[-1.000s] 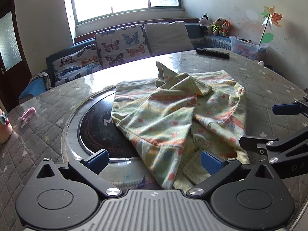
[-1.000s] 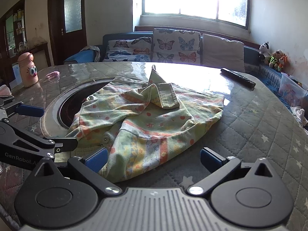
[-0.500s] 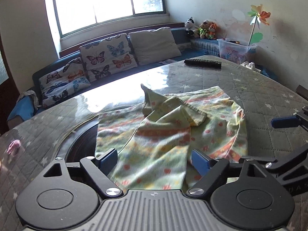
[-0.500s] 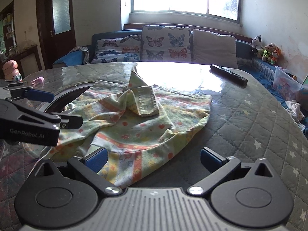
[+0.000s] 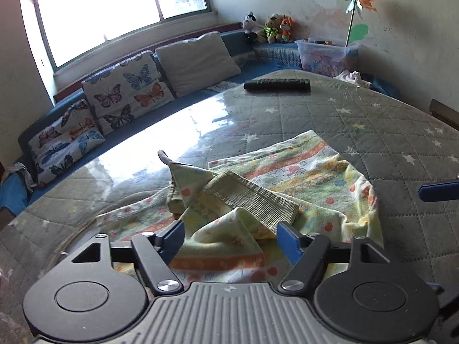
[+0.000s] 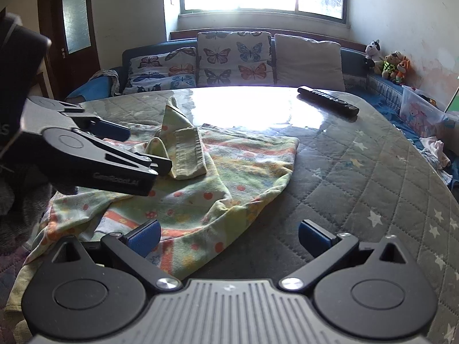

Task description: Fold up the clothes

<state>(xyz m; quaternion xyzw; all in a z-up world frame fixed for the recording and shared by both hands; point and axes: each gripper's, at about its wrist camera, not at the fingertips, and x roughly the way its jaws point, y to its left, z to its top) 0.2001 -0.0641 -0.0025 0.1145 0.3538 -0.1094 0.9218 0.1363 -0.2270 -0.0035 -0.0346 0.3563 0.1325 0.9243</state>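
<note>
Printed cotton in yellow, green and orange, the garment [image 5: 287, 183] lies rumpled on the quilted table cover [image 5: 358, 114], not squared into any fold: in the left wrist view a ribbed cuff [image 5: 252, 200] is flopped across its middle and a peak of cloth stands up just behind it. The left gripper [image 5: 231, 236] is low over the near part of the garment with its blue pads spread wide, and a raised ridge of fabric sits between them but is not pinched; I judge the jaws are set astride that ridge so they could close on it. A remote control [image 5: 276, 84] lies well apart at the far edge. In the right wrist view the same garment [image 6: 218, 183] spreads from the table's middle toward the camera, its near corner running under the right gripper [image 6: 229, 236], whose fingers are likewise released, one pad over cloth and the other over bare quilting. The left gripper [image 6: 145, 149] shows here from the side, tips just beside the cuff [image 6: 188, 154]. Both tools hold nothing, so the cloth keeps its shape only by its own creases.
</note>
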